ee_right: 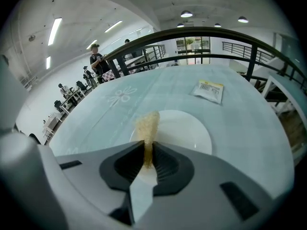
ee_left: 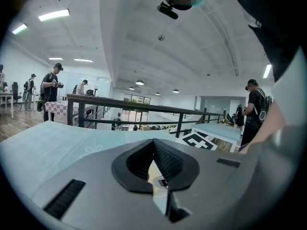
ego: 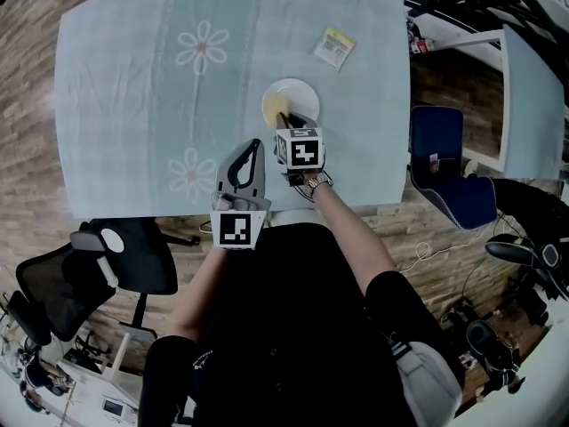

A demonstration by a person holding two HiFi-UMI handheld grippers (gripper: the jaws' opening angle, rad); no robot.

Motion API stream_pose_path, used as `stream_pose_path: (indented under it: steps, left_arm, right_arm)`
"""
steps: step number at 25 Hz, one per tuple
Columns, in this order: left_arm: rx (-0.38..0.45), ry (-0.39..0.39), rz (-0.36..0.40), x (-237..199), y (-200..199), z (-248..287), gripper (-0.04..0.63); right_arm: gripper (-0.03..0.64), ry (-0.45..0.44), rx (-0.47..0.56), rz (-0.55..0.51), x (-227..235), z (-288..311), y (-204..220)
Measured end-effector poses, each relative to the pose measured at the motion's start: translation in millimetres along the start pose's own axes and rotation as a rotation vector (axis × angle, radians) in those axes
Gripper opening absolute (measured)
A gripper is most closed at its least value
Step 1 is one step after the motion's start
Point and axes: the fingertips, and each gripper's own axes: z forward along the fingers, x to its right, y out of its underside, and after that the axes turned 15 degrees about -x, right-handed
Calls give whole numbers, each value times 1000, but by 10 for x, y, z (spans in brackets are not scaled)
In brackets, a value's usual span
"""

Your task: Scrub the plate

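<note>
Head view: white plate on blue-clothed table, right gripper over plate's left part, left gripper apart near table edge, left gripper view: jaws pressed together, nothing between, right gripper view: jaws clamped on yellow scrub pad, pad above plate's left side.

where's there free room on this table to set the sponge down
Left half of the table, around the two printed flowers, is bare; so is the strip beyond the plate. Crowded on the right: plate, packet, and the right claw holding the sponge.
</note>
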Motion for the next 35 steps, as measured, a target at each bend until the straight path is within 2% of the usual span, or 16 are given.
stream_pose_path:
  steps: [10, 15, 21, 35]
  left_arm:
    - [-21, 24, 17, 168, 14, 92, 12]
    - [-6, 41, 60, 262, -7, 130, 12]
    - [-17, 53, 36, 371, 4, 155, 12]
    - [-34, 91, 73, 699, 28, 236, 12]
  right_arm:
    - [51, 36, 0, 21, 297, -20, 70]
    - [52, 52, 3, 30, 425, -67, 102]
    - [52, 71, 14, 45, 574, -129, 135]
    - [52, 101, 50, 95, 987, -343, 173]
